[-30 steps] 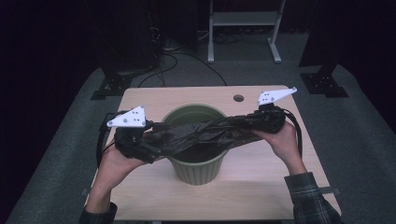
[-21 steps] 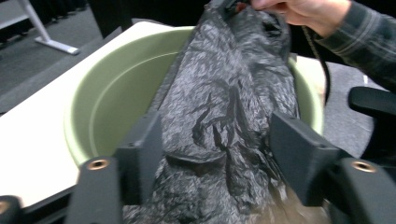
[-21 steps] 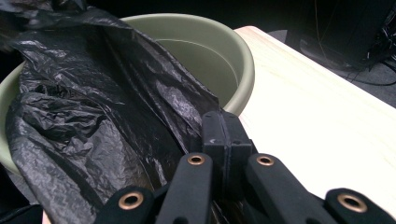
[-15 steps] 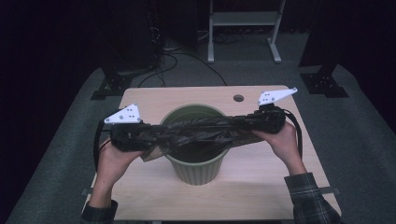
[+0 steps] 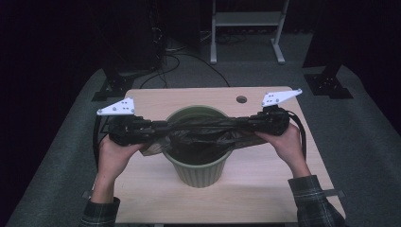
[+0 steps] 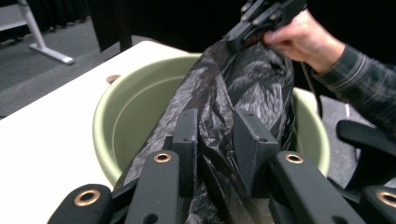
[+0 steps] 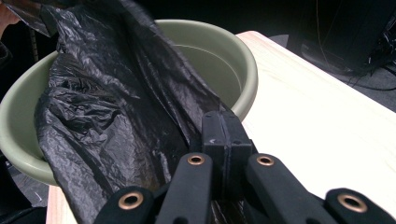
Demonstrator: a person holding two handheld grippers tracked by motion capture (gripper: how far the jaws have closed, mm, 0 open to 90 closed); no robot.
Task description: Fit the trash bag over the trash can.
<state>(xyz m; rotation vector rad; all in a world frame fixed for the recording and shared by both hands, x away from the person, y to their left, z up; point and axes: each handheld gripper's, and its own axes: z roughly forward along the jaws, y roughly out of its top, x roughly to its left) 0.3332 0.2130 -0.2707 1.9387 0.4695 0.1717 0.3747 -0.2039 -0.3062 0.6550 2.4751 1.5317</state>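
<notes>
A pale green bin (image 5: 198, 176) stands mid-table, and a black plastic bag (image 5: 203, 135) is stretched across its mouth between both grippers. My left gripper (image 5: 161, 126) is at the bin's left rim. In the left gripper view its jaws (image 6: 217, 135) have just been closing, and the bunched bag (image 6: 252, 79) now fills the gap between the pads. My right gripper (image 5: 241, 122) is at the right rim, its pads (image 7: 224, 130) pressed together on the bag's edge (image 7: 107, 107). The bag sags into the bin (image 7: 233, 51).
The light wooden table (image 5: 265, 189) has a small round hole (image 5: 241, 99) near its far edge. Beyond it on the dark floor are a metal frame's legs (image 5: 246, 28), loose cables (image 5: 175, 56) and two stand feet (image 5: 111, 87).
My left gripper has shifted left, away from the bin, and its jaws have narrowed onto the bag. The bag now runs straighter and tauter across the bin. The right gripper has stayed put.
</notes>
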